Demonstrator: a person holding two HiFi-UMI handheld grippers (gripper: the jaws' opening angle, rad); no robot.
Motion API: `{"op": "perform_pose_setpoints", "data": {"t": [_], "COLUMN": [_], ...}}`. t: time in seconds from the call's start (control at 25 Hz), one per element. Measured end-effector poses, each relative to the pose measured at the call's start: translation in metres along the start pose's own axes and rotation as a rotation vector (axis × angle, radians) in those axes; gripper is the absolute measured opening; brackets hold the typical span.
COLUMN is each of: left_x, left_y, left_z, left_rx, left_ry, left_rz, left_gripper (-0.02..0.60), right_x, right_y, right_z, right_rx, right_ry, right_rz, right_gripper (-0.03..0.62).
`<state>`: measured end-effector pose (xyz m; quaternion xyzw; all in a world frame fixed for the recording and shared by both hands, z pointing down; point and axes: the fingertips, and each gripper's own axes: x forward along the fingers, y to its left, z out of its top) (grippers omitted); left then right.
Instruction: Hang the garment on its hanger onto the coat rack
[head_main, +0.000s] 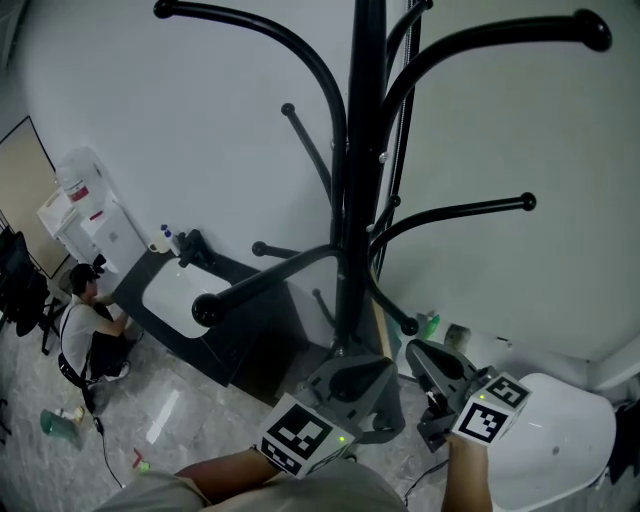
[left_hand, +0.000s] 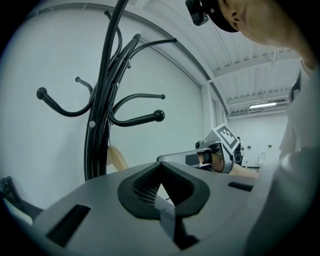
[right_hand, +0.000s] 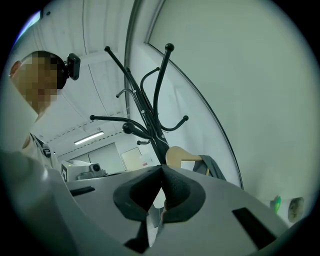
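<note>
A black coat rack (head_main: 352, 180) rises in front of me, its curved arms spreading left and right. A wooden hanger (right_hand: 181, 156) carrying a grey garment (right_hand: 214, 169) shows just beyond the right gripper's jaws, beside the rack's pole; what it hangs from is hidden. A piece of the hanger (left_hand: 116, 158) also peeks past the pole in the left gripper view. My left gripper (head_main: 345, 368) is low by the pole's foot, shut with nothing visible in it. My right gripper (head_main: 428, 358) sits just to its right, also shut and empty.
A person (head_main: 88, 335) crouches on the floor at the far left, near a water dispenser (head_main: 88, 215). A dark stand with a white basin (head_main: 185, 296) is left of the rack. A white rounded object (head_main: 555, 440) lies at lower right. A green bottle (head_main: 430, 324) stands by the wall.
</note>
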<state>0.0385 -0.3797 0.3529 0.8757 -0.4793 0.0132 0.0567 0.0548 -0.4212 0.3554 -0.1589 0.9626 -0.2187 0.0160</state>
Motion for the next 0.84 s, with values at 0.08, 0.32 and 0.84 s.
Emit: {"op": "perform_pose_setpoints", "data": {"t": [0.08, 0.32, 0.84], "left_x": [-0.0002, -0.0026, -0.0013], "left_y": [-0.0017, -0.0014, 0.0004], "left_z": [-0.0004, -0.0016, -0.0018], "left_rx": [0.003, 0.017, 0.023], "left_ry": [0.000, 0.002, 0.011], "left_rz": [-0.004, 0.000, -0.017], "left_gripper": [0.006, 0.006, 0.006], "right_x": [-0.0024, -0.0034, 0.0003], "right_y": [0.0014, 0.0071, 0.0063], "right_z": [-0.0020, -0.0035, -0.0042], "right_rx": [0.024, 0.048, 0.033], "right_ry": [-0.012, -0.029, -0.022], "right_rz": [0.006, 0.024, 0.022], "right_gripper": [0.015, 0.015, 0.015]}}
